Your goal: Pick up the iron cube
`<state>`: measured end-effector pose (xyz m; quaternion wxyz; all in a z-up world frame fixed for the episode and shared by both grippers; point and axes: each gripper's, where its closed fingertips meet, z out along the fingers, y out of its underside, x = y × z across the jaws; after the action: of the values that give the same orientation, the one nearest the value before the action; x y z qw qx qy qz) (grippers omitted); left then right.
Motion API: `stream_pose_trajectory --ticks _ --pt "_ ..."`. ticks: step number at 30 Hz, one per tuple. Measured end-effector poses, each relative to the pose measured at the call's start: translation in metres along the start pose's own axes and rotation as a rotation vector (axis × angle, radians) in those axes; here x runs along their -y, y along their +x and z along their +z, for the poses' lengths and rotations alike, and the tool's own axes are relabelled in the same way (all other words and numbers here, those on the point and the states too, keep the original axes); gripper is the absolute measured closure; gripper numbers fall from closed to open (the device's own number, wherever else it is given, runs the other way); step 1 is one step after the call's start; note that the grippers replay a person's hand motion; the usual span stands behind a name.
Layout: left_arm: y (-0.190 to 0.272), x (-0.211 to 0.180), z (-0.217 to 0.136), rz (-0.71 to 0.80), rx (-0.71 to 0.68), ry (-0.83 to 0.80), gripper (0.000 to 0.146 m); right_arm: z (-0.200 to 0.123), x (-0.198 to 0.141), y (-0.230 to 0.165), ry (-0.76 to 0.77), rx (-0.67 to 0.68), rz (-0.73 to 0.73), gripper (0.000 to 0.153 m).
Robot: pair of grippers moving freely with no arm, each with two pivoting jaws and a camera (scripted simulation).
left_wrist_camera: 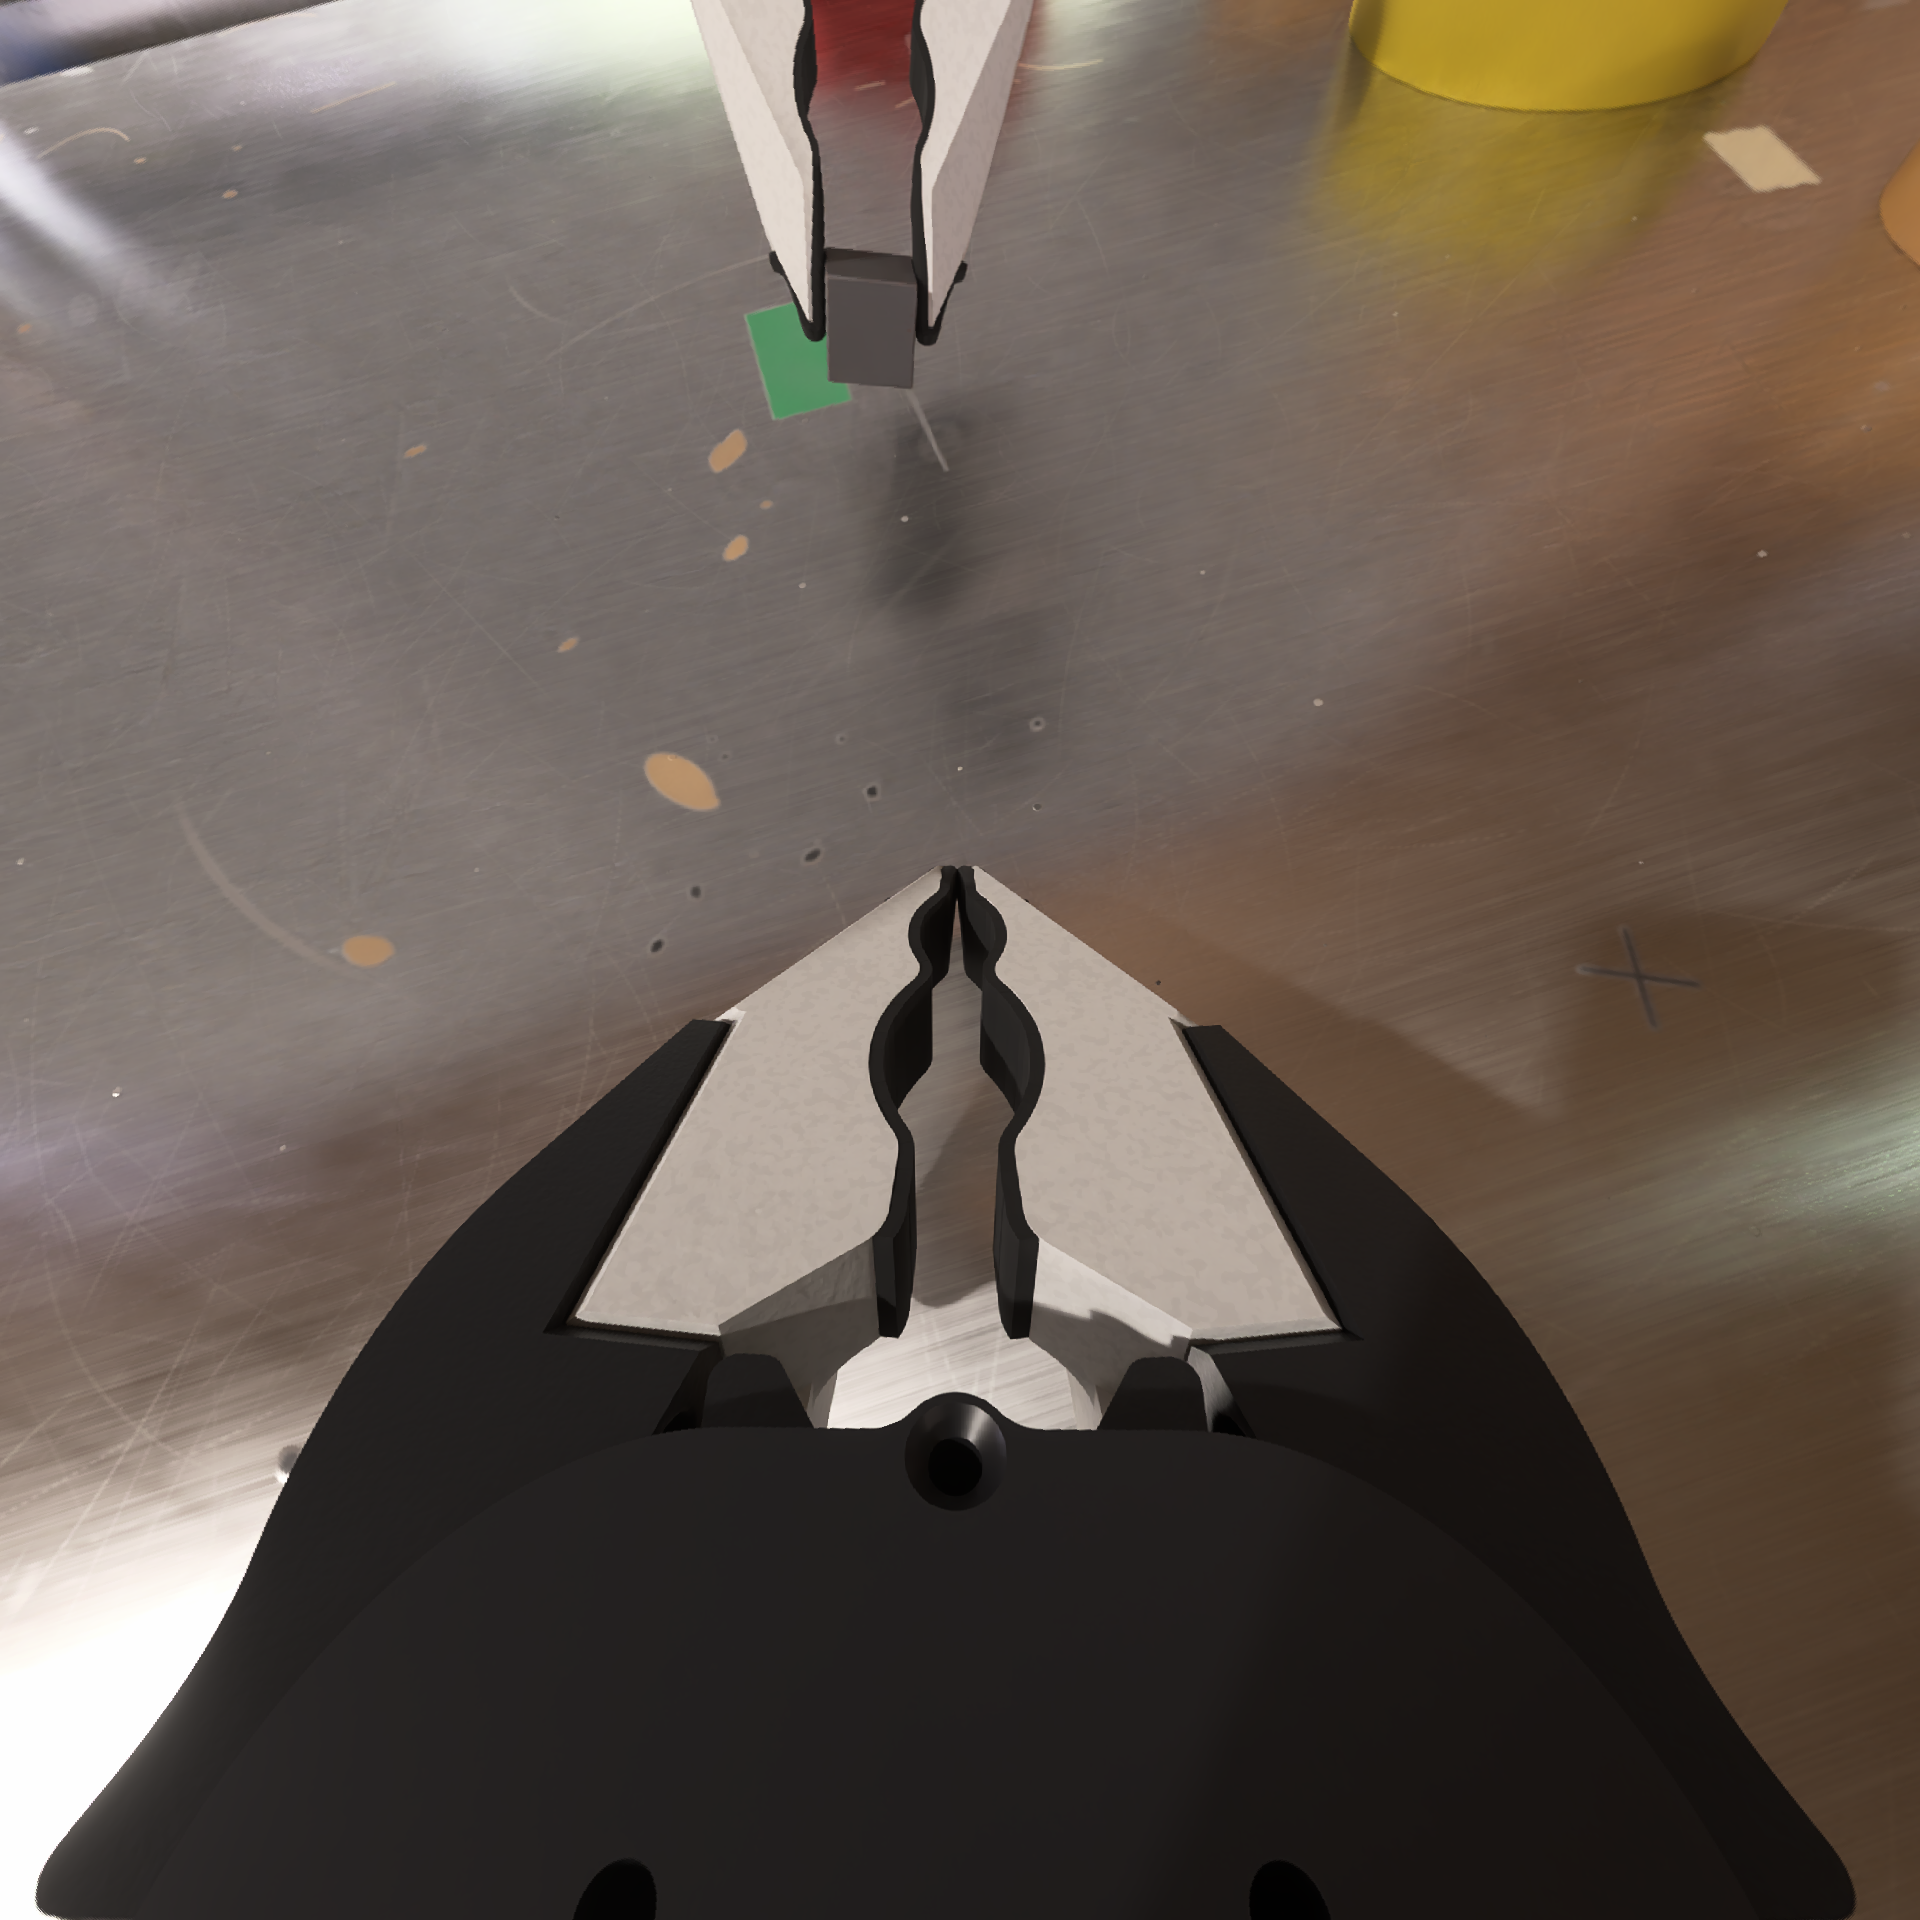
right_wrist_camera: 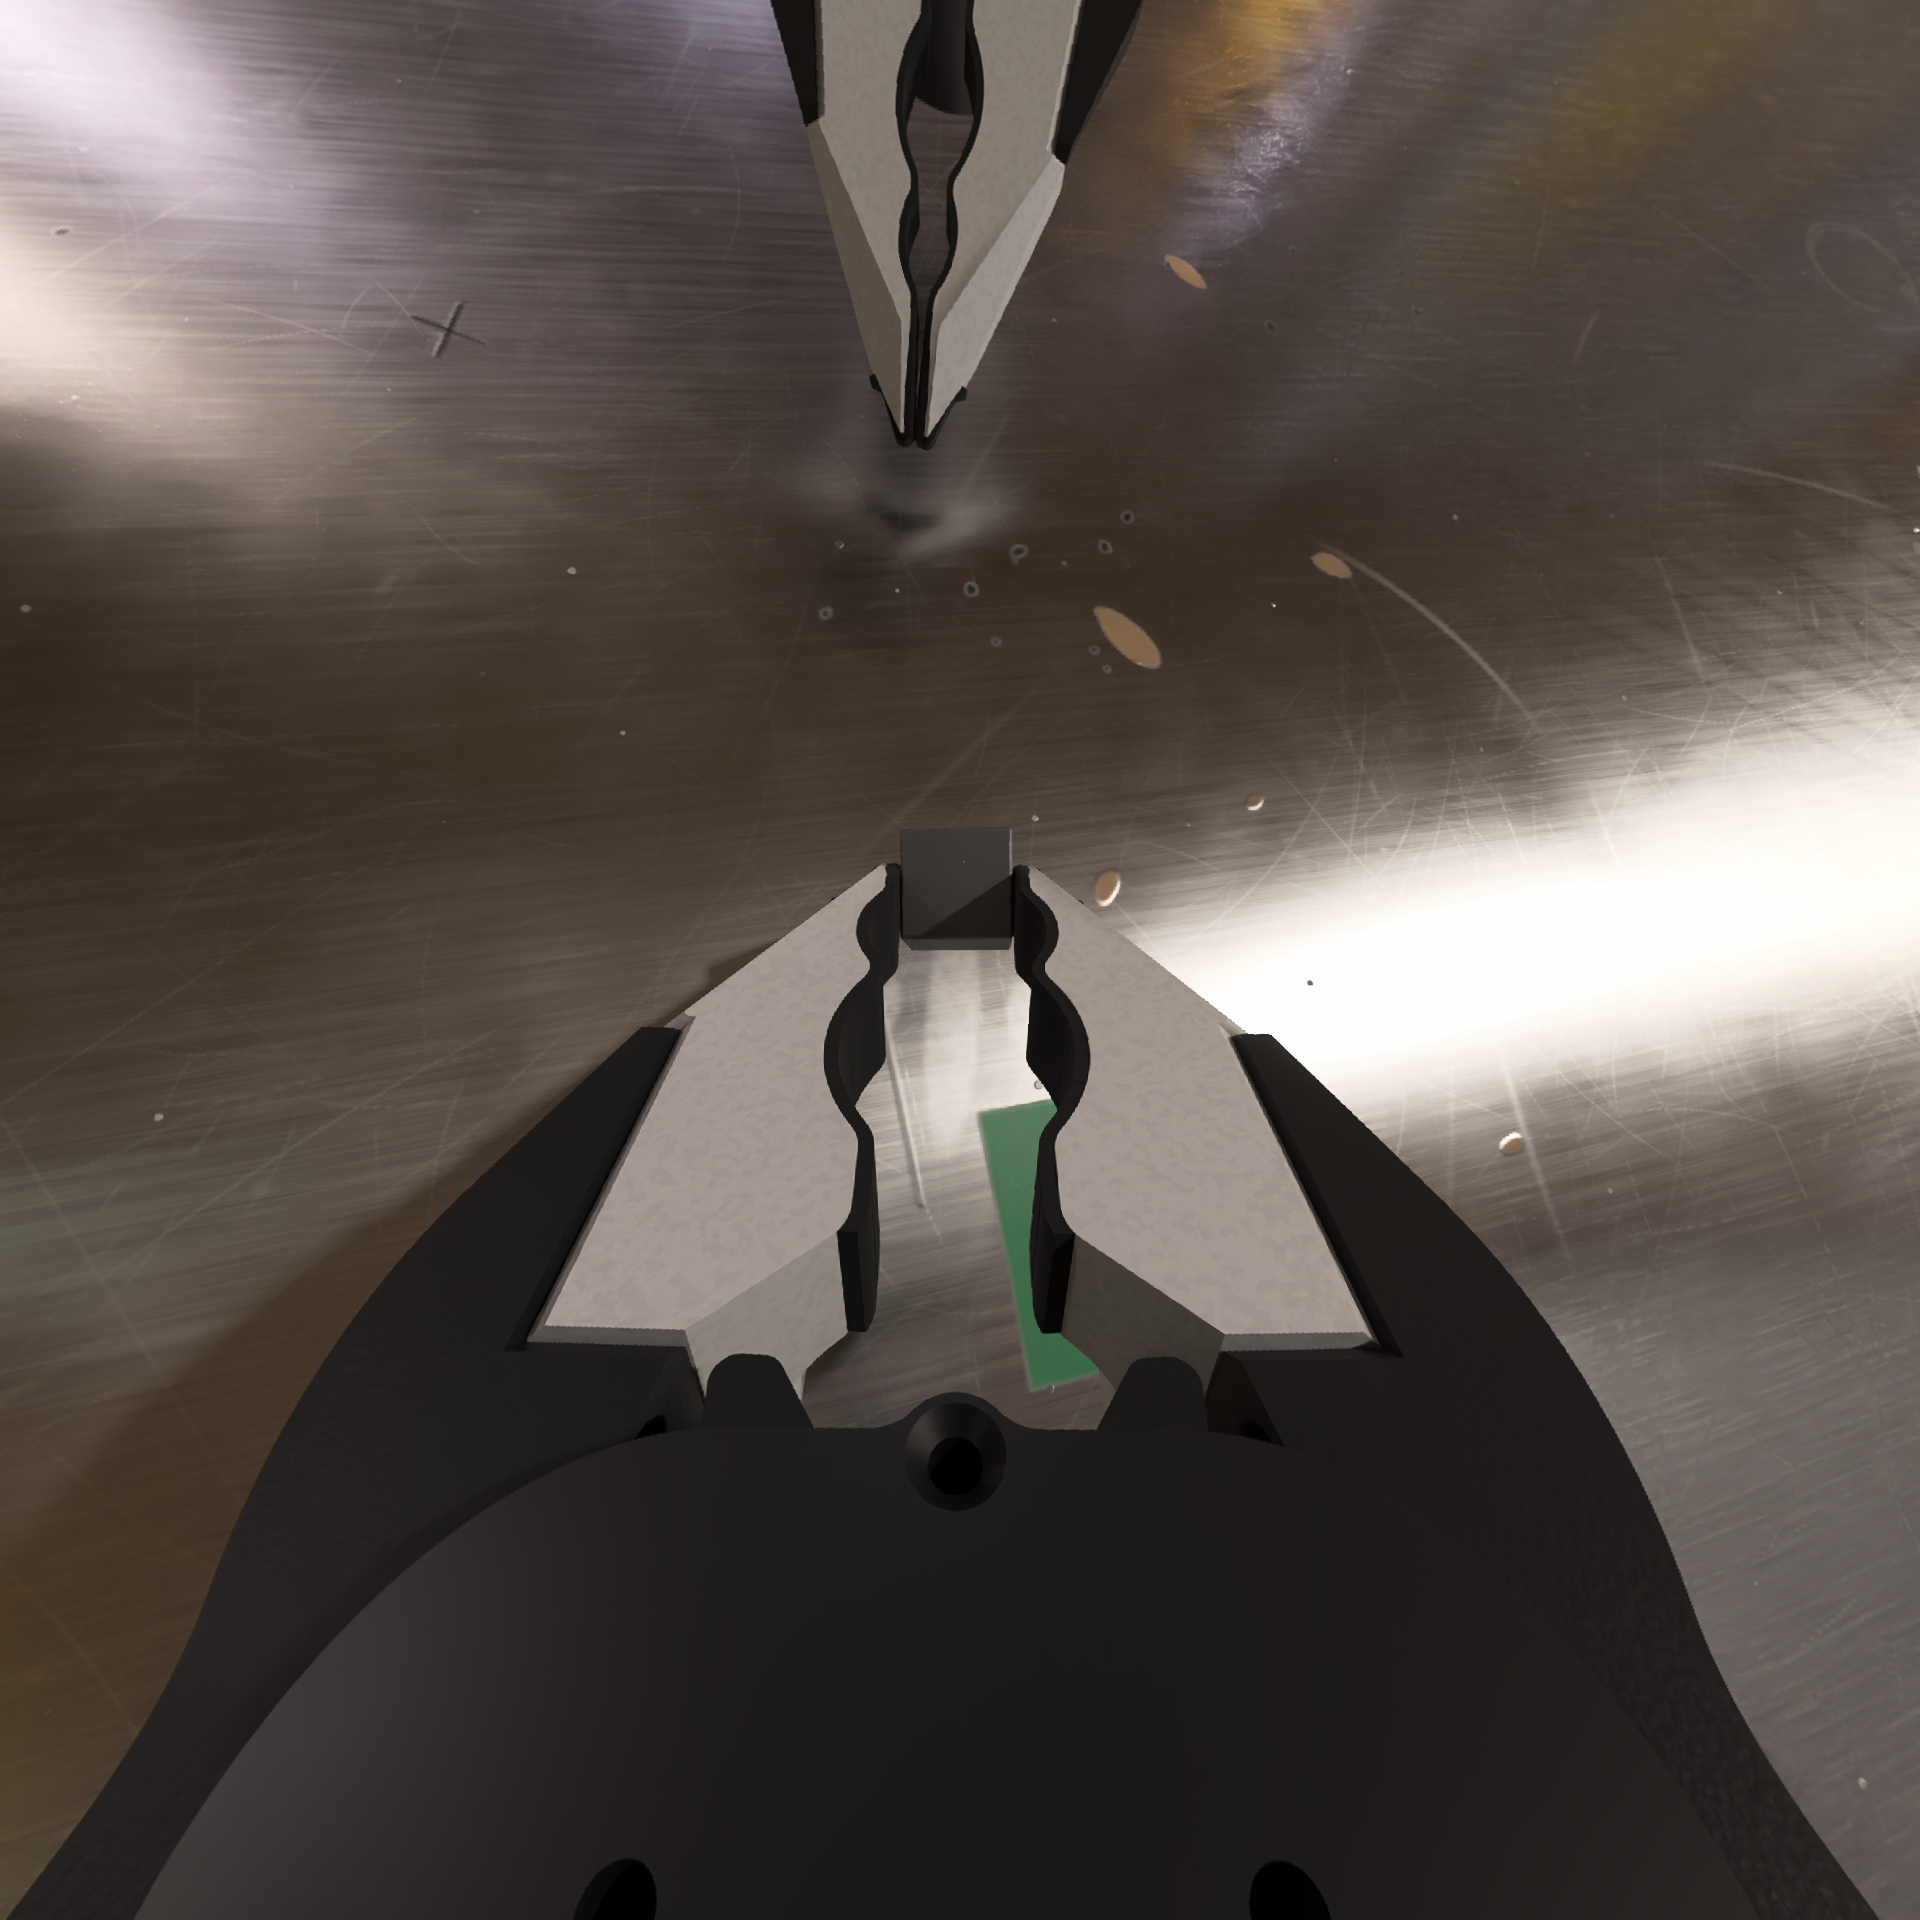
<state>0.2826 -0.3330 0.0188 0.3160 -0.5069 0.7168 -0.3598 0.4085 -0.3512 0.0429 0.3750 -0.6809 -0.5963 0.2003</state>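
Right claw [right_wrist_camera: 956,894] is clamped on the iron cube [right_wrist_camera: 956,883], pinching it by two opposite flat sides right at the tips. Cube looks lifted clear of the table [right_wrist_camera: 416,727]: in the left wrist view it hangs above its blurry shadow, near a green patch [left_wrist_camera: 792,364]. Left claw [left_wrist_camera: 954,878] sits well apart, tips together, holding nothing. Iron = dense, stiff, smooth; probably heavy for its size and slippery w/ such a shallow bite. Safer hold, imo: cube deeper btwn the pads, centred on the faces. Yellow tub [left_wrist_camera: 1558,52] far off.
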Motion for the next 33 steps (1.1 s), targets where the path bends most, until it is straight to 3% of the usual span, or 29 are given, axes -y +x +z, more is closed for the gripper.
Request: stream_pose_trajectory --ticks 7,33 --pt "-0.0027 0.0001 -0.0007 -0.020 0.000 0.008 0.139 0.0005 0.0007 0.0022 0.008 0.001 0.009 0.132" --pt "-0.0042 0.0024 0.0018 -0.001 -0.044 -0.025 0.141 -0.0031 -0.0001 0.0025 0.074 0.017 0.054 0.132"
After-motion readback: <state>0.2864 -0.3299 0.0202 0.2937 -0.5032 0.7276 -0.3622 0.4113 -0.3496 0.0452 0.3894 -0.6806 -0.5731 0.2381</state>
